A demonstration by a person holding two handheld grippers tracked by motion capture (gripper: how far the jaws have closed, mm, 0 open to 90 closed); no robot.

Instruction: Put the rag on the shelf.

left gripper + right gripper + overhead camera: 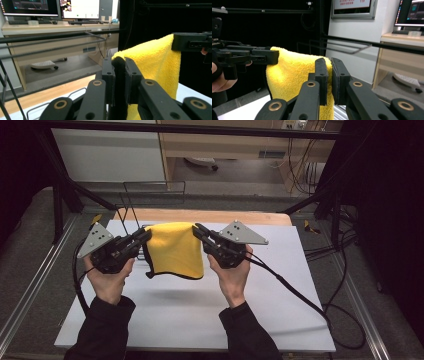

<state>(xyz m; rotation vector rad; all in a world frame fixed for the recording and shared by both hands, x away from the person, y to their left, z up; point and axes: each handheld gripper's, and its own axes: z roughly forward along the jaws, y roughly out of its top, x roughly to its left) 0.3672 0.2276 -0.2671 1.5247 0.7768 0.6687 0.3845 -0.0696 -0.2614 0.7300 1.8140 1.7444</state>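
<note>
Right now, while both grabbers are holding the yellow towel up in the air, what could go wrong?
1. Each gripper pinches just a top corner of the yellow towel. If the left gripper or right gripper slips, that side would probably flop onto the white table.
2. The thin wire rack stands just behind the towel. Swinging it forward might snag it or knock the rack.
3. Pulling the grippers apart could tug a corner free.

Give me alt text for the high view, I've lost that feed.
A yellow cloth hangs in the air above a white table, its top corners pinched by the left hand-held gripper and the right hand-held gripper. A person's black-sleeved forearms enter from the bottom, and a thin wire rack stands behind.
</note>
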